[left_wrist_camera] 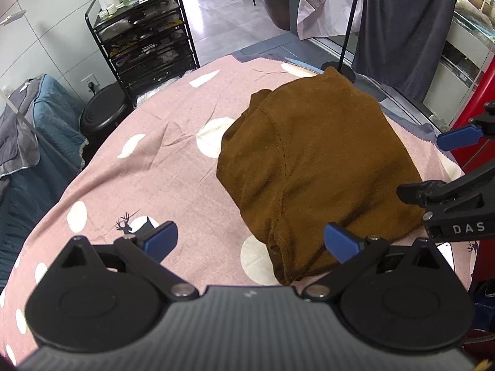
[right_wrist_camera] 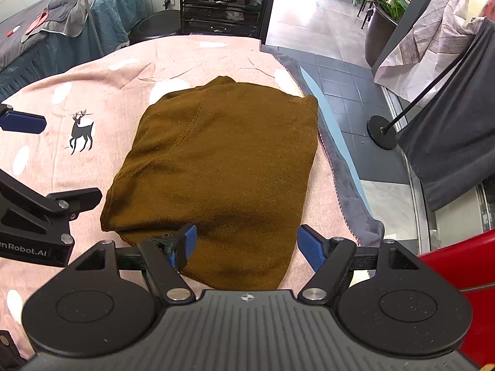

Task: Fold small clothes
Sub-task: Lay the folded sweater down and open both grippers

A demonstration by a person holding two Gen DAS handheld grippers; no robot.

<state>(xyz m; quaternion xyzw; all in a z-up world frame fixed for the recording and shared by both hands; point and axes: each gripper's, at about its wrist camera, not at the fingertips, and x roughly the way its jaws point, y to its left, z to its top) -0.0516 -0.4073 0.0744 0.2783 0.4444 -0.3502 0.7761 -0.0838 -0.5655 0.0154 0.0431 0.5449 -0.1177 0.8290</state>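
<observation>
A brown garment (left_wrist_camera: 315, 167) lies folded into a compact bundle on the pink spotted cloth (left_wrist_camera: 148, 160); it also shows in the right wrist view (right_wrist_camera: 222, 167). My left gripper (left_wrist_camera: 250, 239) is open and empty, hovering just in front of the bundle's near left corner. My right gripper (right_wrist_camera: 244, 244) is open and empty above the bundle's near edge; it shows at the right of the left wrist view (left_wrist_camera: 433, 167). The left gripper shows at the left edge of the right wrist view (right_wrist_camera: 46, 160).
The pink cloth (right_wrist_camera: 92, 92) covers the table; a grey mat edge (right_wrist_camera: 343, 167) runs along its right side. A black drawer rack (left_wrist_camera: 145, 43), a black stool (left_wrist_camera: 105, 111) and a lamp stand base (right_wrist_camera: 382, 131) stand on the floor beyond.
</observation>
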